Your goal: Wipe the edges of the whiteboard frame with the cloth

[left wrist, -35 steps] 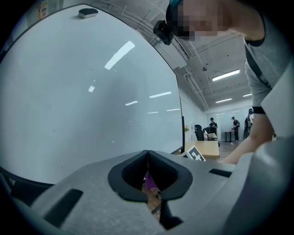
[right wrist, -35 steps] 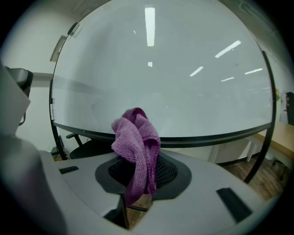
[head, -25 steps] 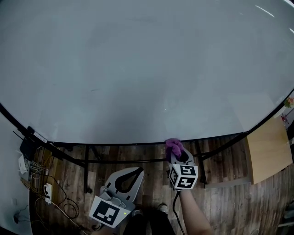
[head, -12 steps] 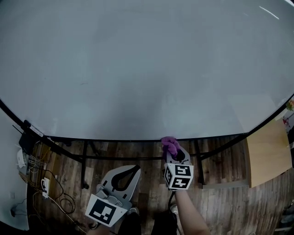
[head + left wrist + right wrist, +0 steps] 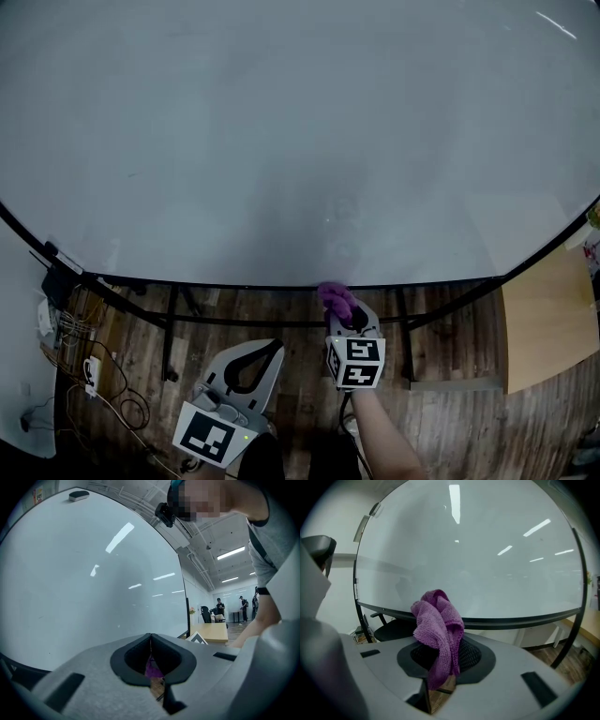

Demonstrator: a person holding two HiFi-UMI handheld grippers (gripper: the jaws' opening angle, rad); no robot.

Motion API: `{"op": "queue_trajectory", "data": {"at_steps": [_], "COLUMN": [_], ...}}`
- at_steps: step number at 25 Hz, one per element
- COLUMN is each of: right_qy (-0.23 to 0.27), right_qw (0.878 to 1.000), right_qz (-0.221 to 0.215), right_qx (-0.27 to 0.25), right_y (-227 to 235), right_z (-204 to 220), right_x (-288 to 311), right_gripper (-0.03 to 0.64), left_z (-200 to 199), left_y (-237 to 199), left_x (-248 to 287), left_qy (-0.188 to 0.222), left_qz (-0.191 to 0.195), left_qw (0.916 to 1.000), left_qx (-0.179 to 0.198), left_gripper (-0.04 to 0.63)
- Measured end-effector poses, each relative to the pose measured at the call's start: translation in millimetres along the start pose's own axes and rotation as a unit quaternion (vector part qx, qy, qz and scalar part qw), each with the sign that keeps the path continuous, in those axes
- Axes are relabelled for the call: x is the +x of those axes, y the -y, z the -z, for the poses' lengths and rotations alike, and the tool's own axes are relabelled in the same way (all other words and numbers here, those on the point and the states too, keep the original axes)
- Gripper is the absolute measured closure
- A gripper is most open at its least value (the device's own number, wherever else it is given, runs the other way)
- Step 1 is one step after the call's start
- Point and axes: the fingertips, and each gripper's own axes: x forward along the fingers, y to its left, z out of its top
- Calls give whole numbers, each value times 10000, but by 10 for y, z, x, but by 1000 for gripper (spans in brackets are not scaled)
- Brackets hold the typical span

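Note:
A large whiteboard [image 5: 300, 131] with a thin black frame [image 5: 422, 282] fills the head view. My right gripper [image 5: 340, 311] is shut on a purple cloth [image 5: 336, 297], whose bunched top touches the bottom frame edge near the middle. In the right gripper view the cloth [image 5: 438, 625] rises from the shut jaws against the bottom frame bar [image 5: 525, 619]. My left gripper [image 5: 264, 348] hangs below the board, left of the right one, jaws shut with nothing held. In the left gripper view the tips meet [image 5: 150, 637], and the purple cloth [image 5: 152, 668] shows behind them.
The whiteboard's black stand legs [image 5: 173, 328] stand on a wooden floor. Cables and a power strip [image 5: 89, 375] lie at the lower left. A light wooden table [image 5: 548, 319] is at the right. An eraser [image 5: 78, 495] sits at the board's top. People stand far off in the room.
My right gripper and the purple cloth have slid leftward along the bottom frame edge. The left gripper has stayed low, drifting slightly left.

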Motion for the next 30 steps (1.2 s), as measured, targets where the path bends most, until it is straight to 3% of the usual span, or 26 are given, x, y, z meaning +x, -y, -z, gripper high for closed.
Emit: {"op": "queue_trajectory", "data": {"at_steps": [9, 30], "right_qy": [-67, -72], "right_qw": [9998, 9999], "right_qz": [-173, -63], "right_qx": [-123, -56], "right_y": [128, 889], "right_z": [17, 83], "right_x": [-4, -188], "right_gripper": [520, 520], "left_z": [24, 80], "left_y": [117, 620], "left_x": [142, 650], "left_qy": [-37, -42], "left_qz": [-171, -174], "left_qw": [9998, 9998], "left_qx": [-32, -120], "left_gripper": [578, 578]}}
